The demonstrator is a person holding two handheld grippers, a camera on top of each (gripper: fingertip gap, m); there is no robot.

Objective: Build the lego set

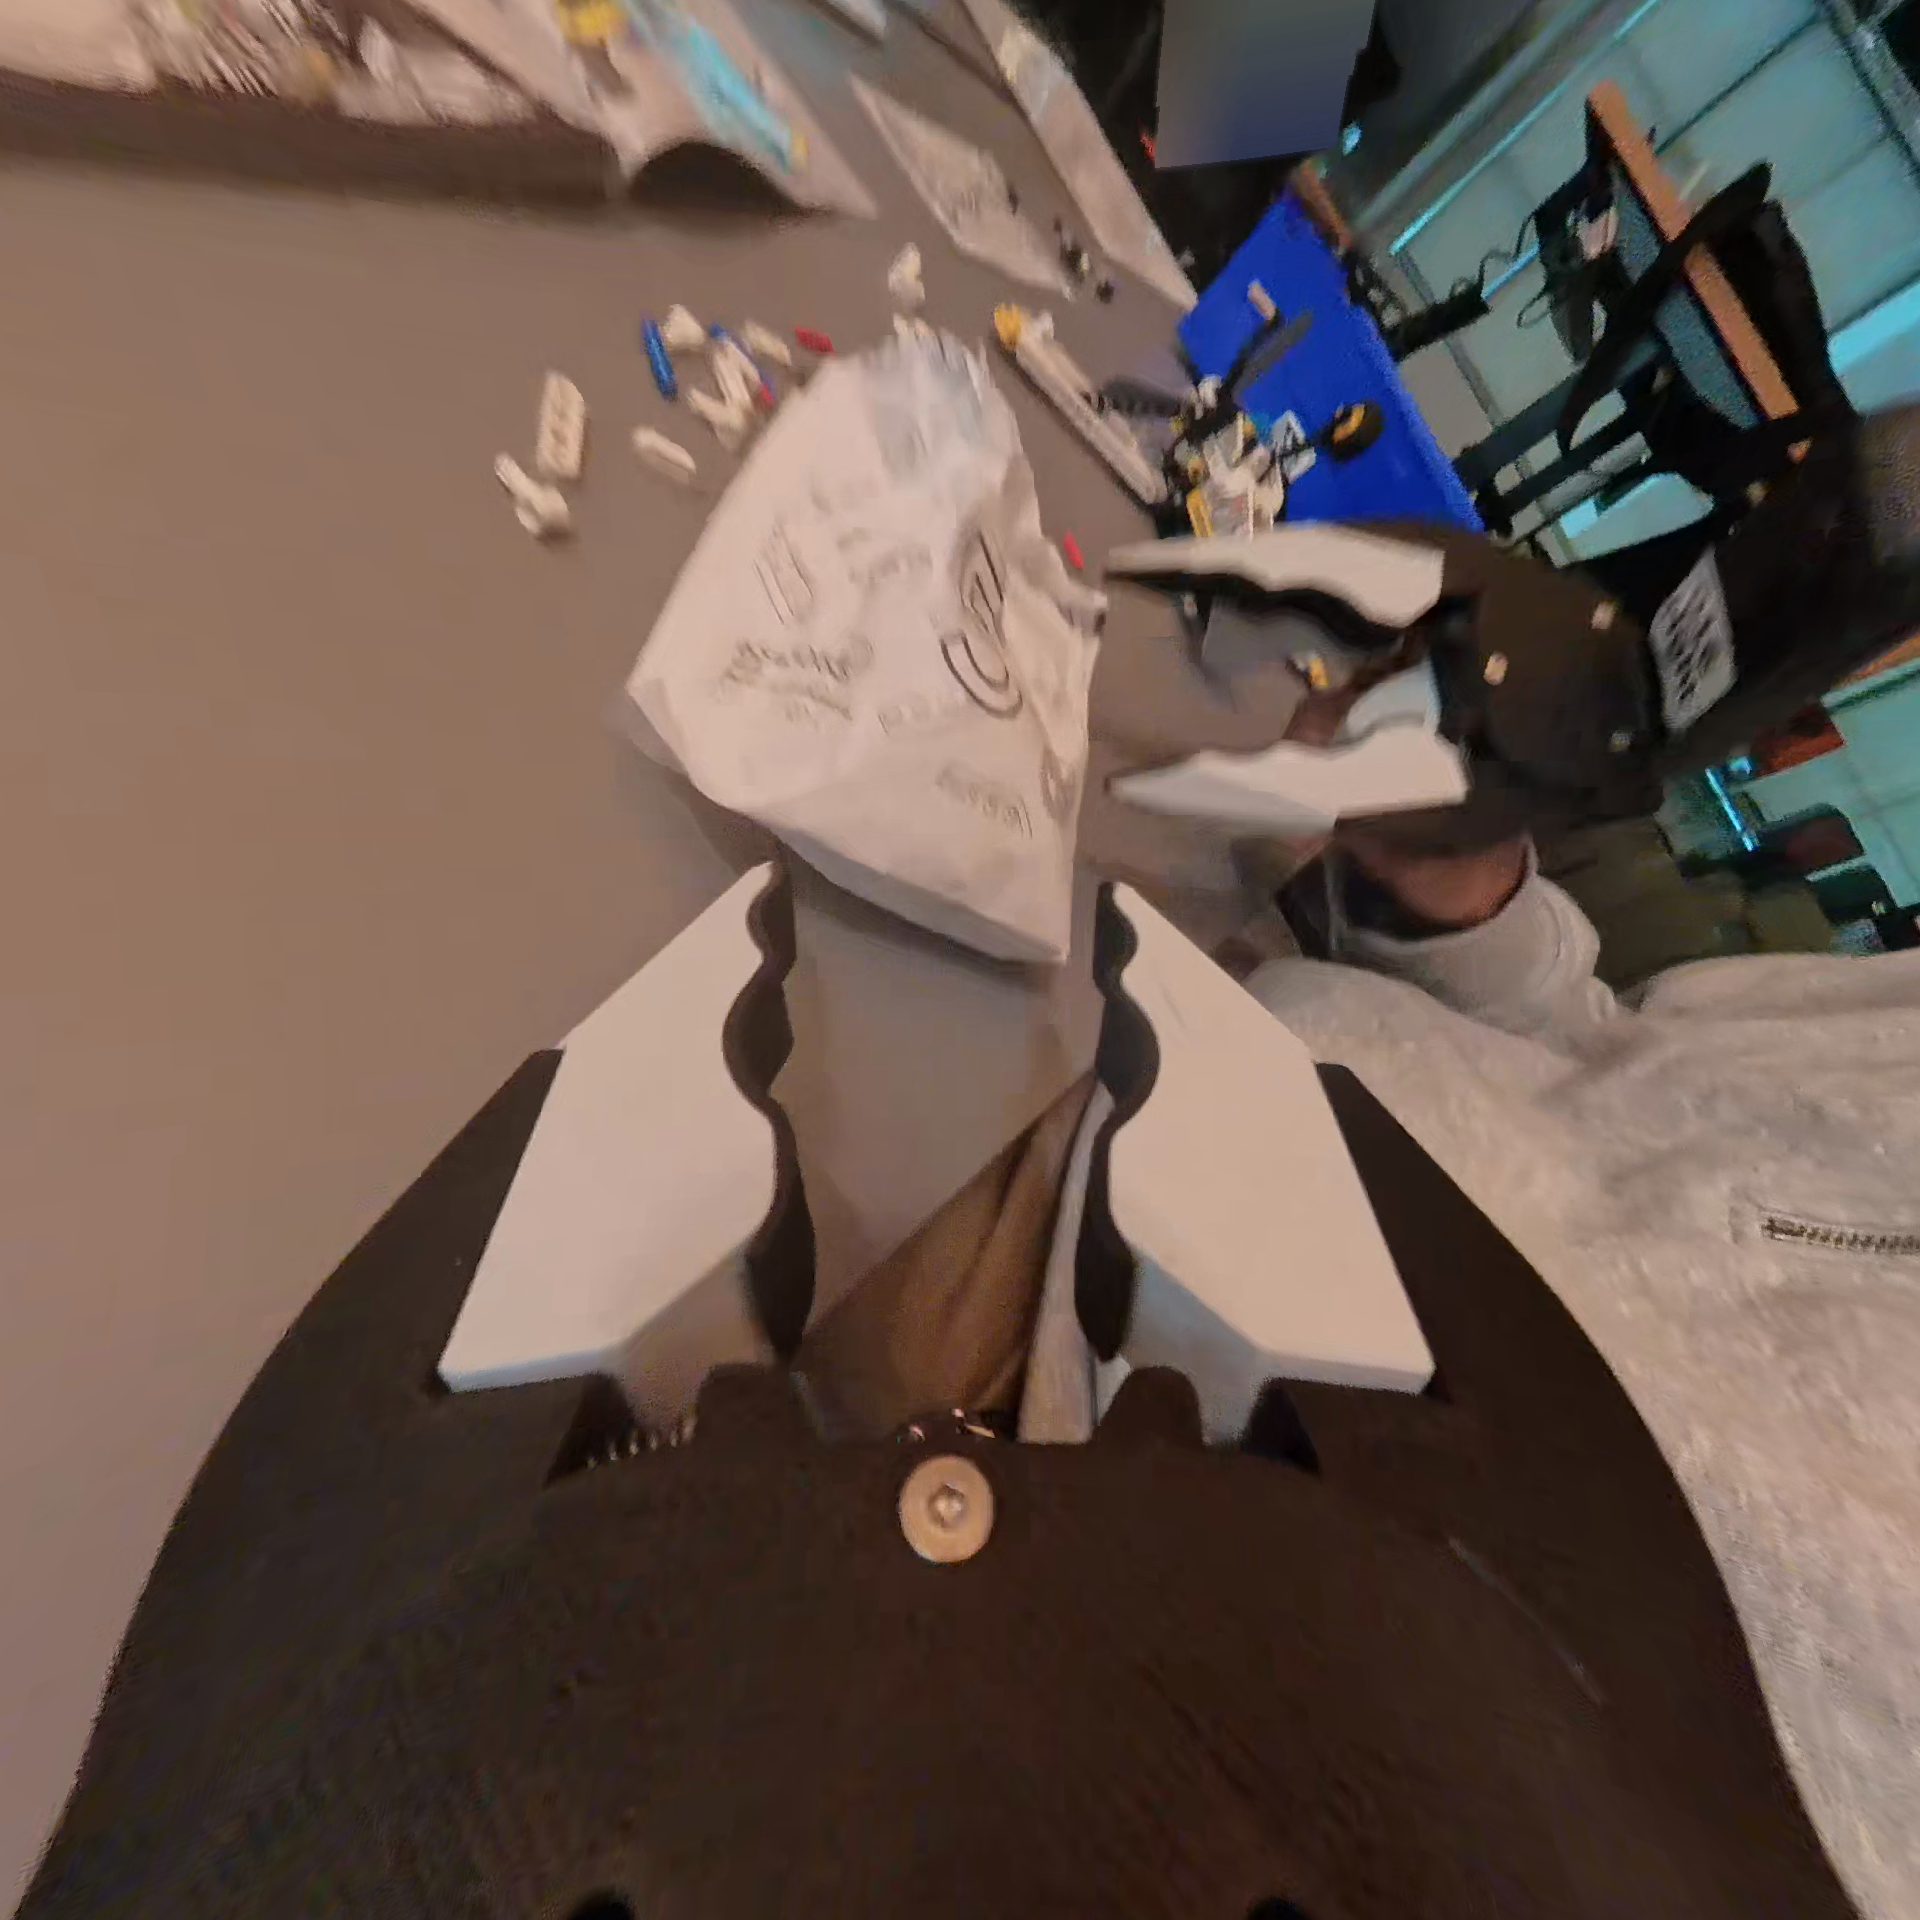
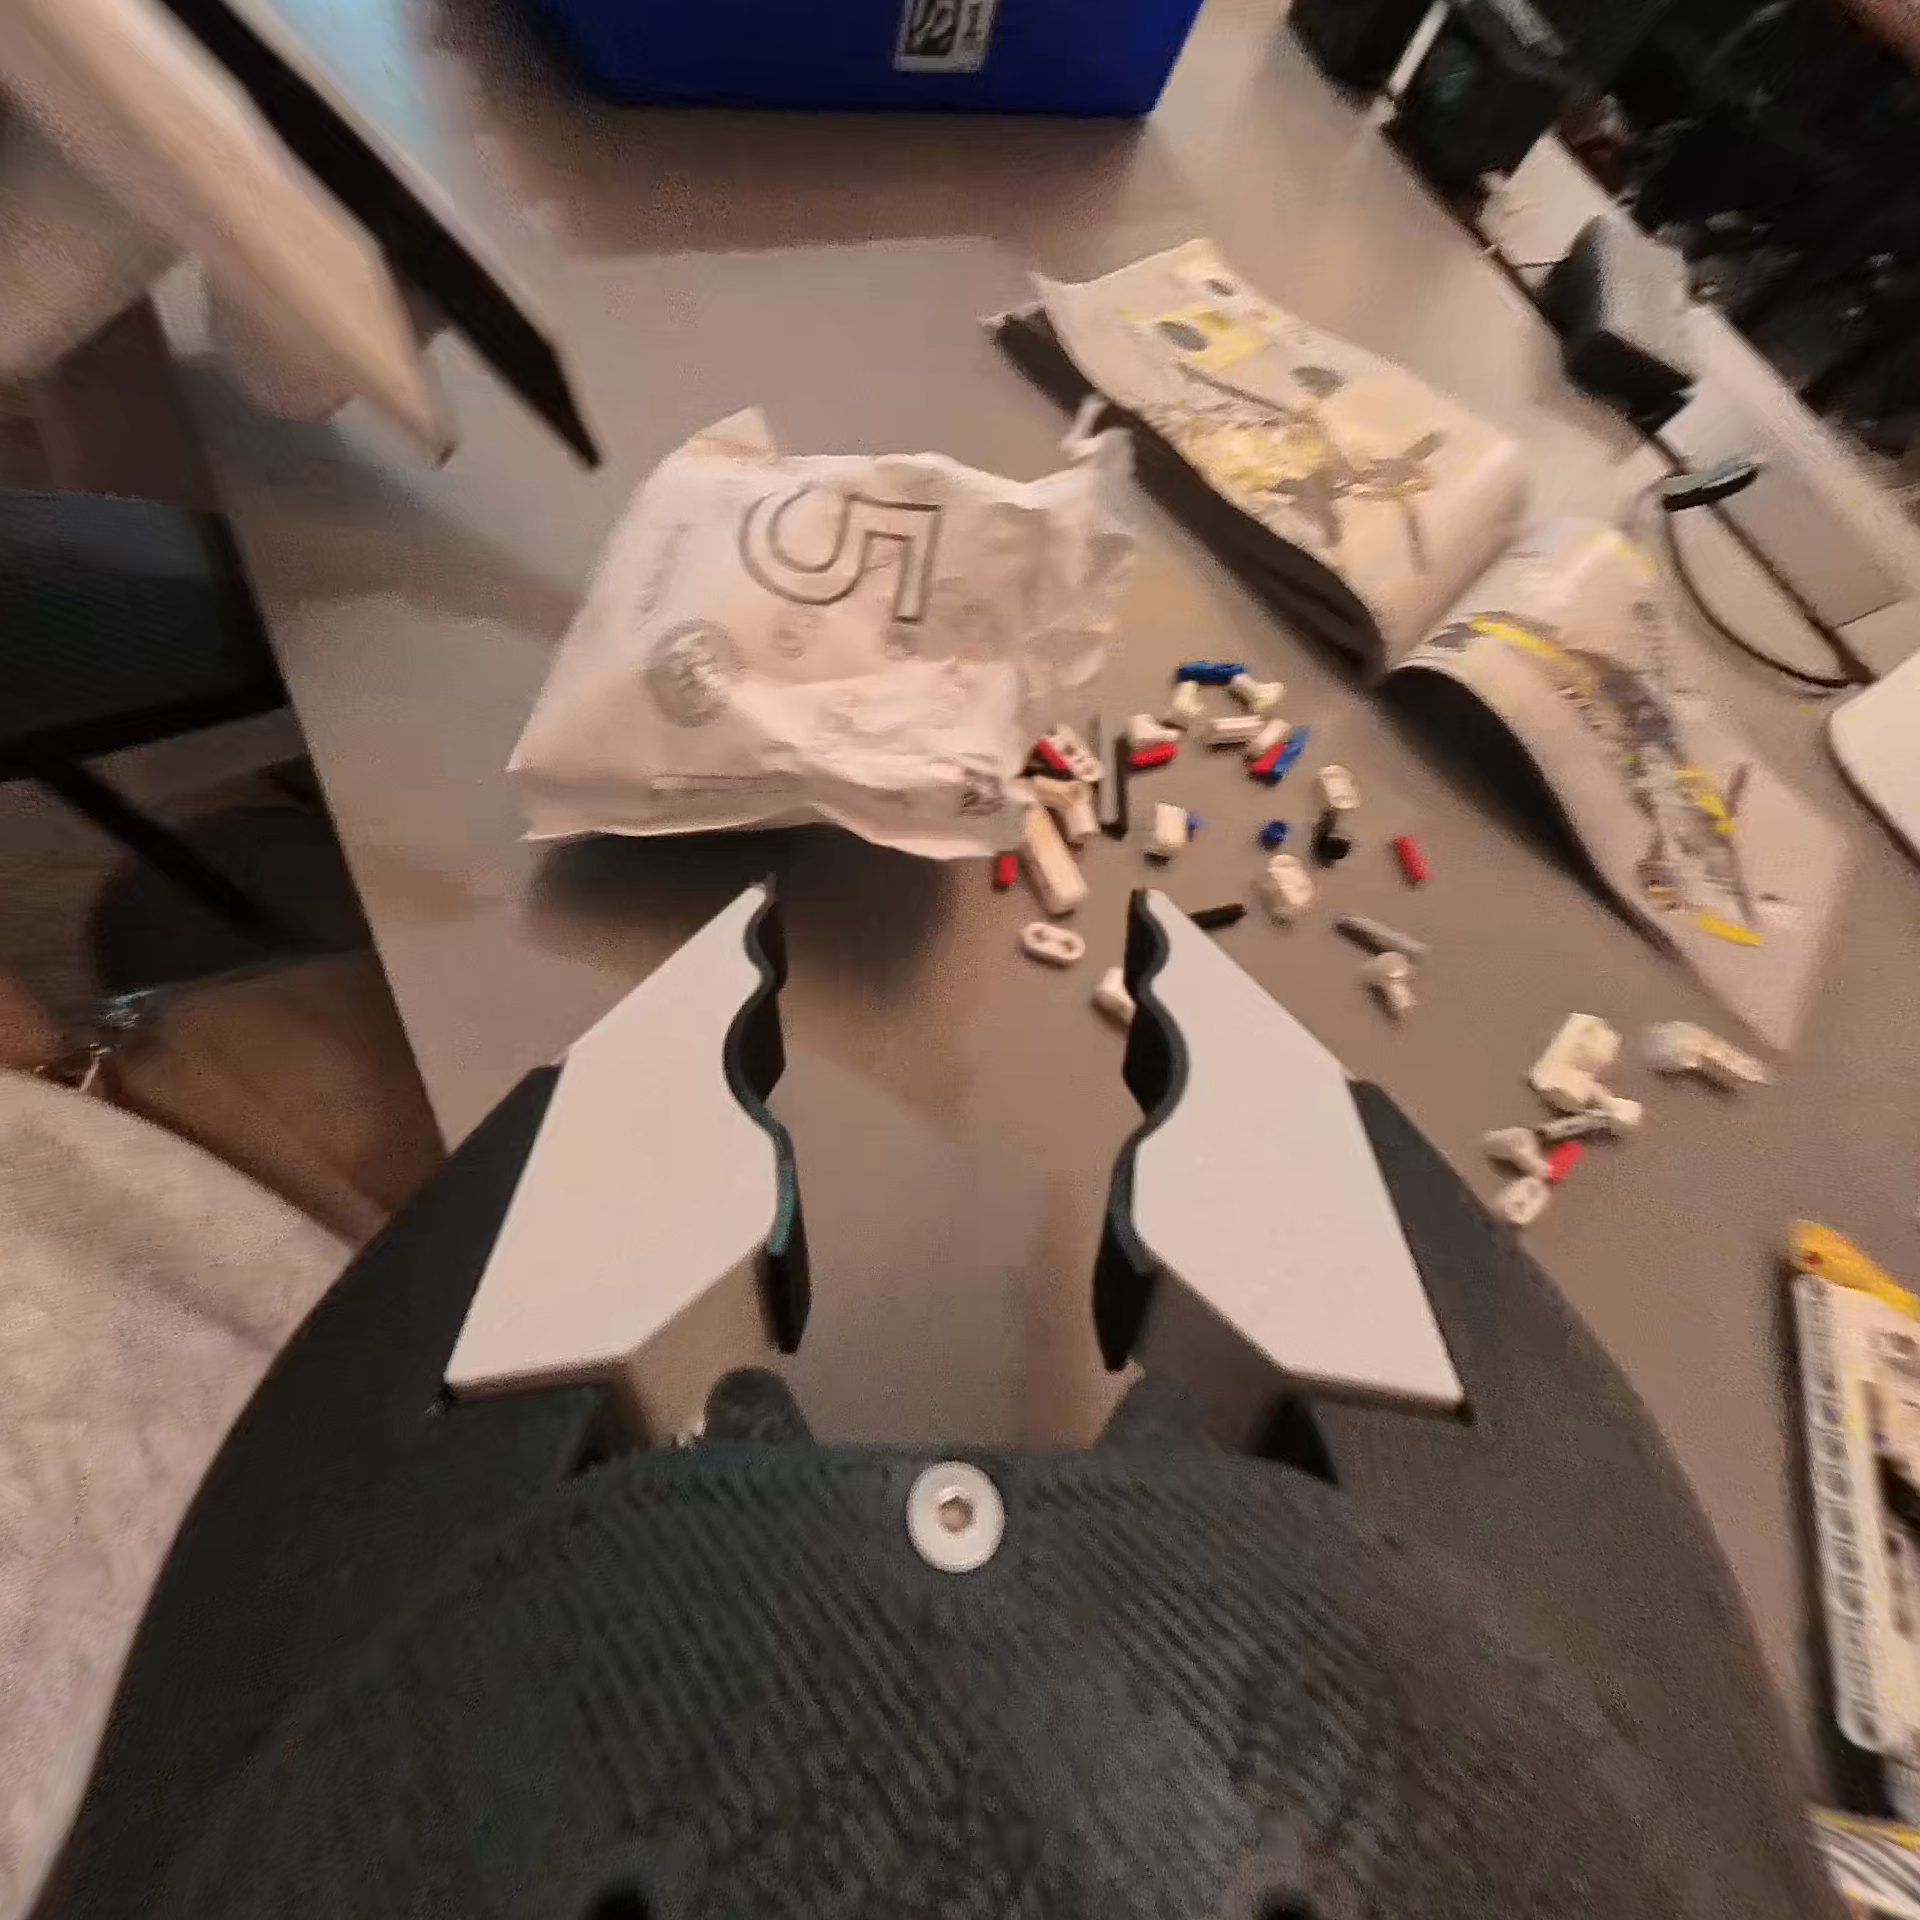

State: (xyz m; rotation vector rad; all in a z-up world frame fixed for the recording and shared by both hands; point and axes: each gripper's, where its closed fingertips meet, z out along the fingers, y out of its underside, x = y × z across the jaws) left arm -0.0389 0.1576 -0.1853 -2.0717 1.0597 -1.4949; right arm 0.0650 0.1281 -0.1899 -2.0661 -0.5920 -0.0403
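A crumpled white paper parts bag [image 2: 810, 665] sits on the grey table [image 2: 935, 312], its torn end toward a scatter of small white, red, blue and black Lego pieces [image 2: 1195, 800]. My right gripper [image 2: 954, 899] is open and empty, just short of the bag and the pieces. My left gripper [image 1: 940, 904] is open and empty, its tips close to the bag's near edge [image 1: 883, 665]. The right gripper [image 1: 1117, 675] shows to the bag's right, jaws apart. A partly built model [image 1: 1236, 457] stands farther back. Both views are blurred.
An open instruction booklet [image 2: 1403, 520] lies right of the pieces, with more loose pieces [image 2: 1579, 1091] nearer. A printed sheet [image 2: 1860, 1455] lies at the right edge. A blue bin [image 2: 883, 52] stands at the table's far end. A person's grey sleeve [image 1: 1558, 1143] is beside the left gripper.
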